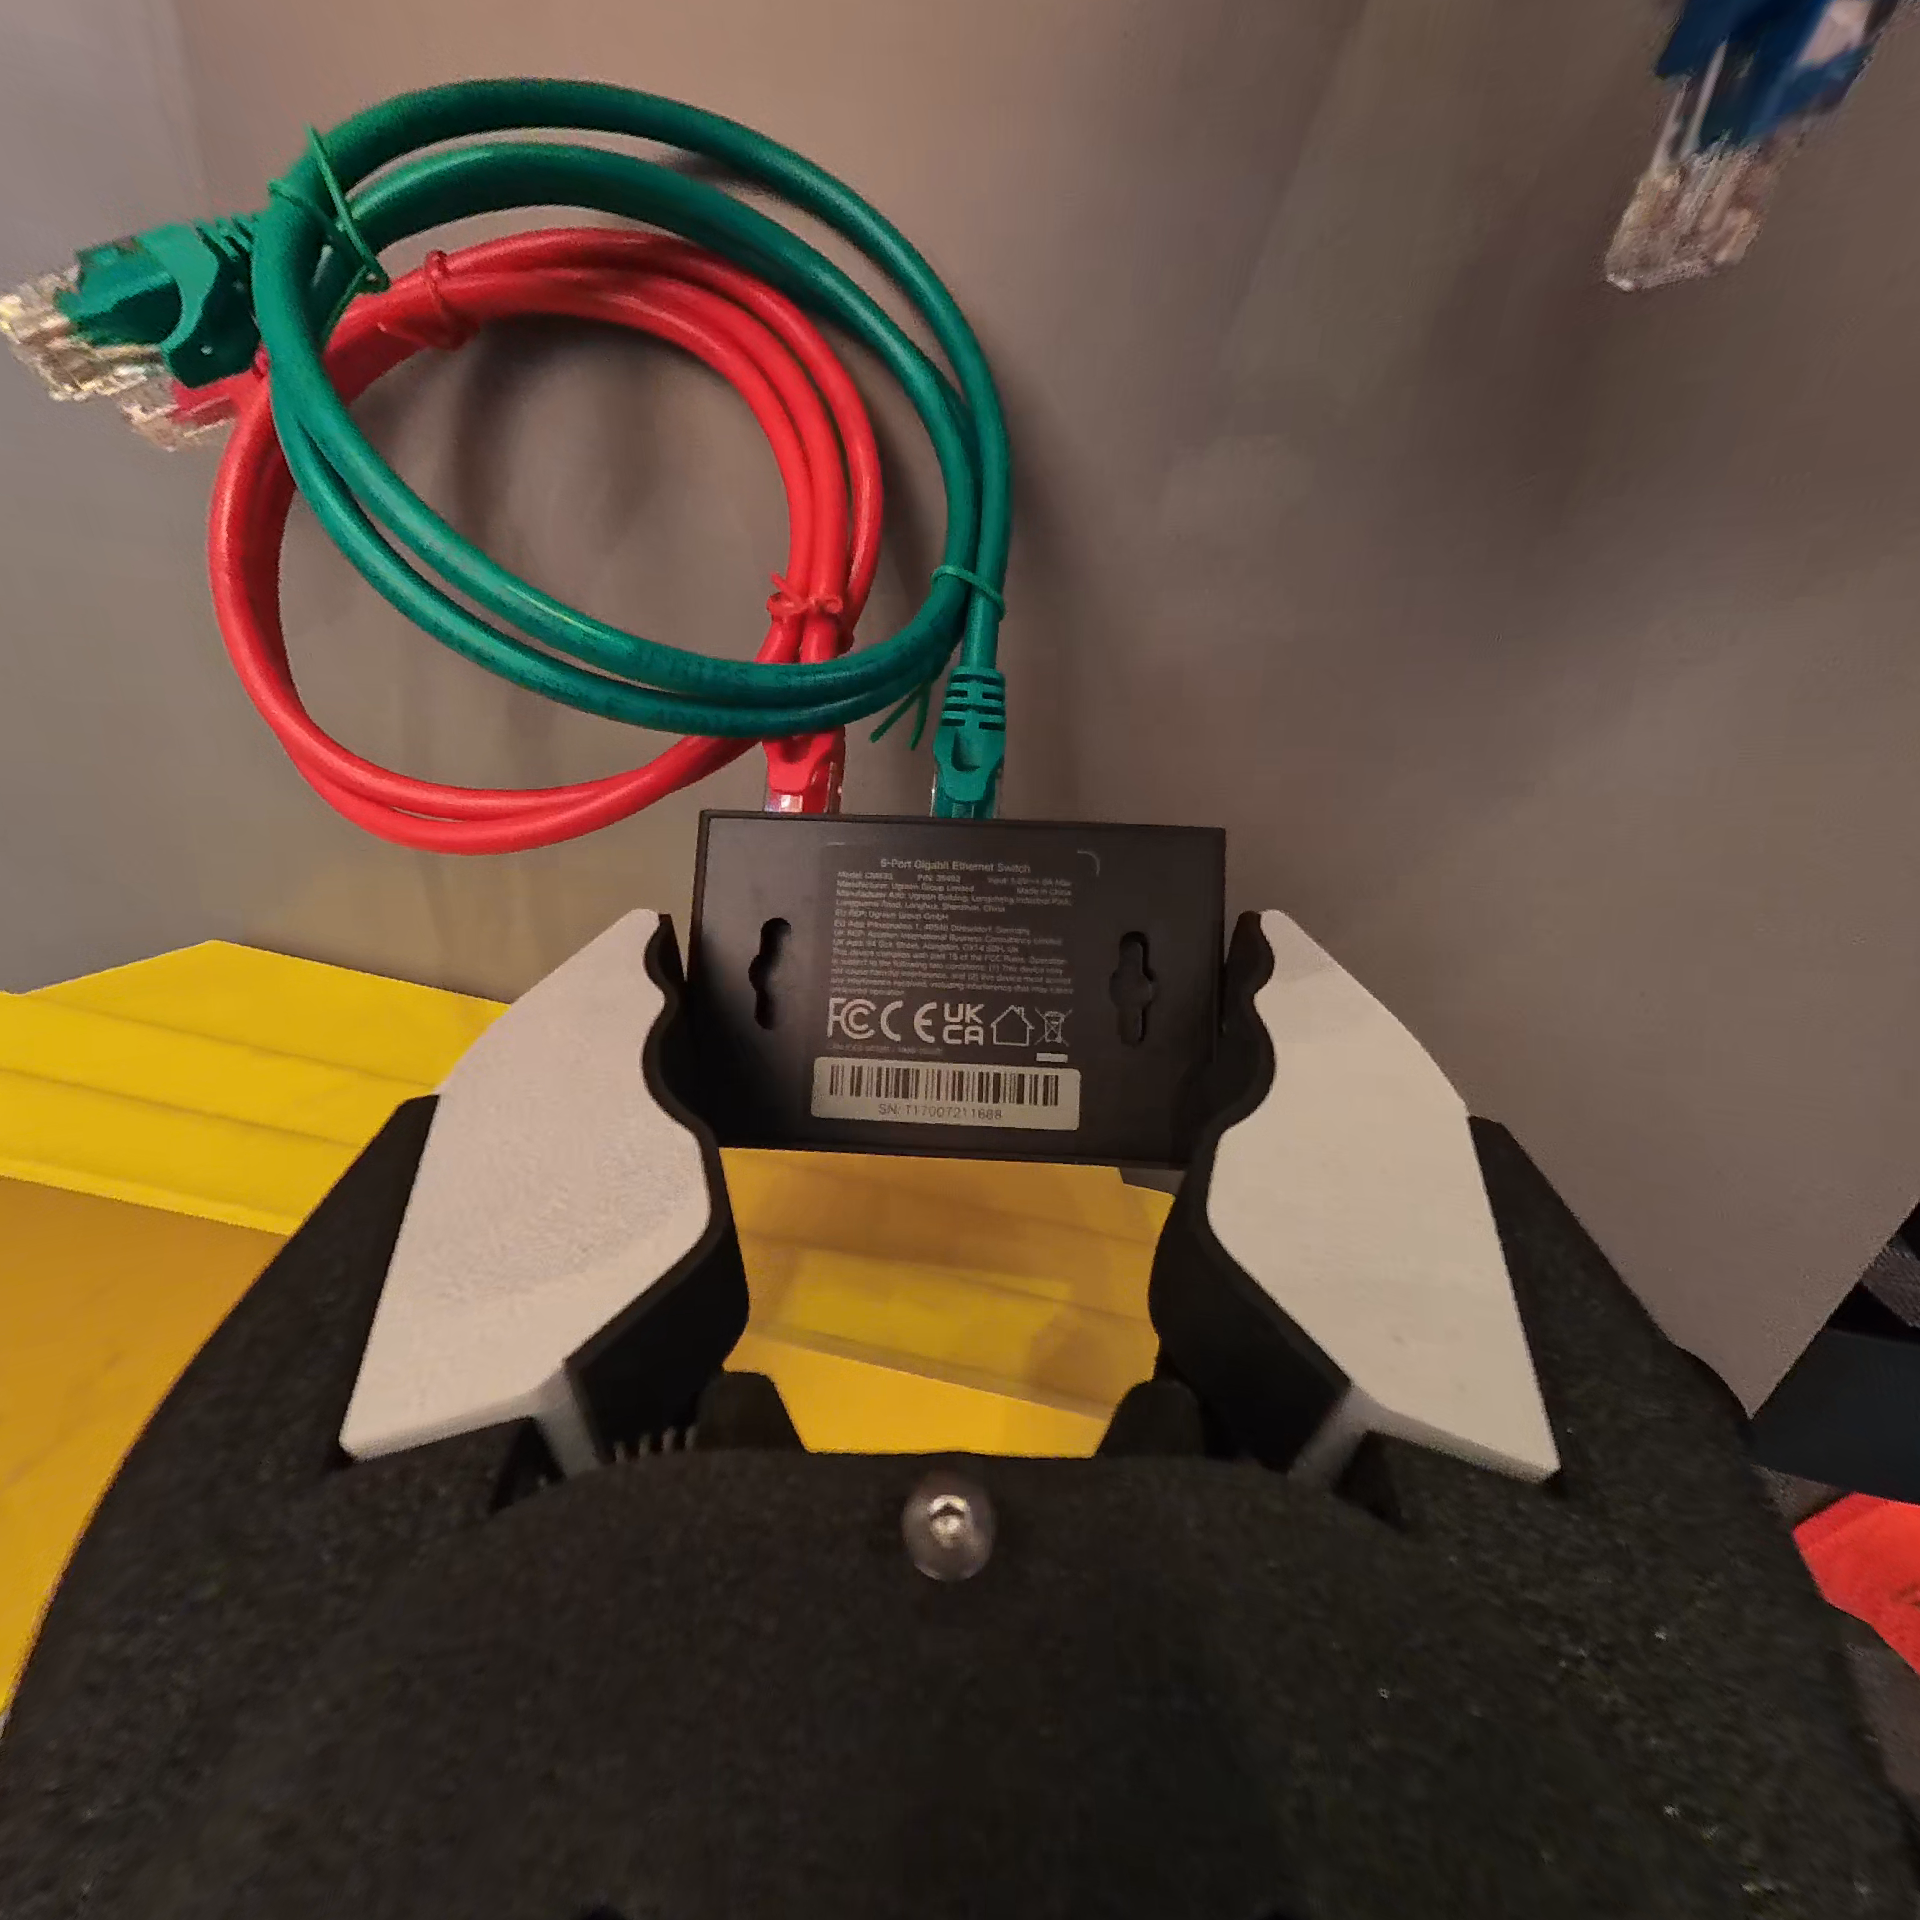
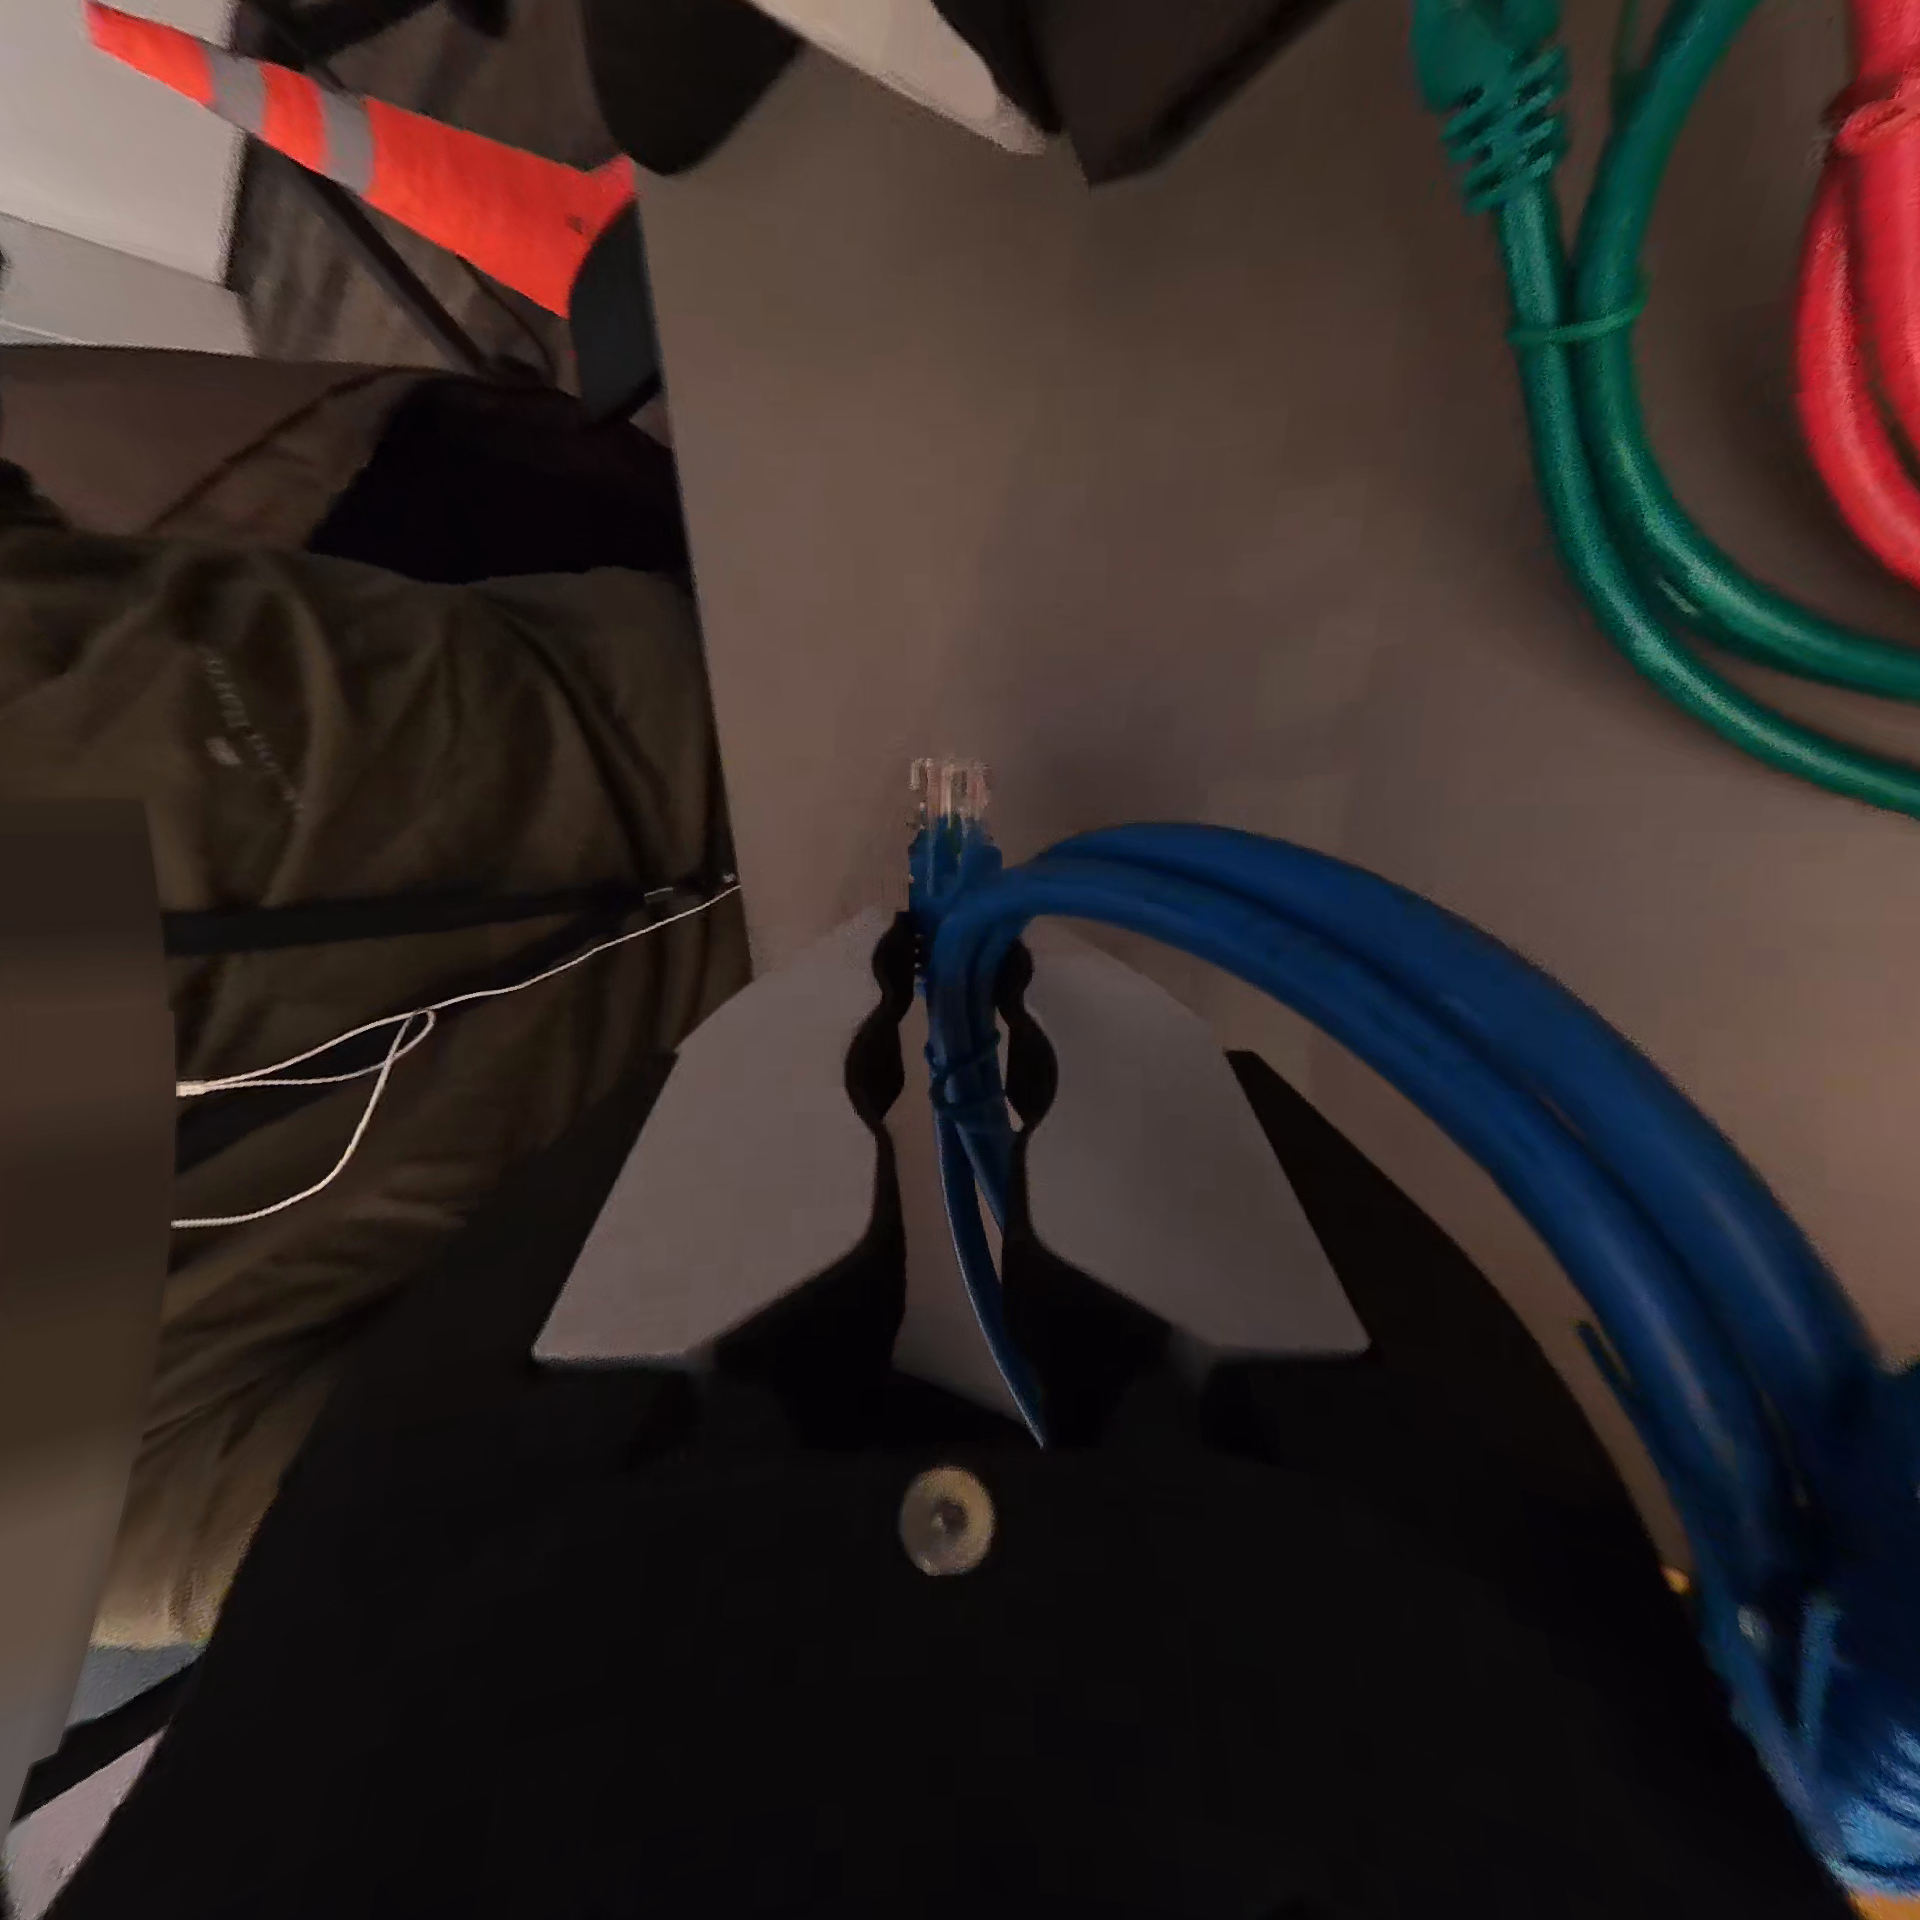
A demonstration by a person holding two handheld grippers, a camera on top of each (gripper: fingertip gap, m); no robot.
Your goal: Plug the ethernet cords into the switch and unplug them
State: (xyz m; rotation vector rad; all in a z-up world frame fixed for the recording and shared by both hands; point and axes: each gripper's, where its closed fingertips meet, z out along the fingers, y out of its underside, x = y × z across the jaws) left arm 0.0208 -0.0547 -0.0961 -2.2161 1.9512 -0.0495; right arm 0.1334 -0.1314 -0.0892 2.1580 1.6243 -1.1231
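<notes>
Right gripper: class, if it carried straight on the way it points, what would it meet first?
Probably the bare grey table surface. The right gripper, shut on the blue cord, has nothing ahead of its clear plug; depth is unclear.

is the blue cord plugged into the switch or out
Out. The blue cord is pinched in the right tool, its clear plug bare in the air, away from the switch.

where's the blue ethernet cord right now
In the right wrist view the blue ethernet cord is pinched in the right hand-held gripper, its plug pointing forward over the grey table, with the green cord off to the upper right.
</notes>
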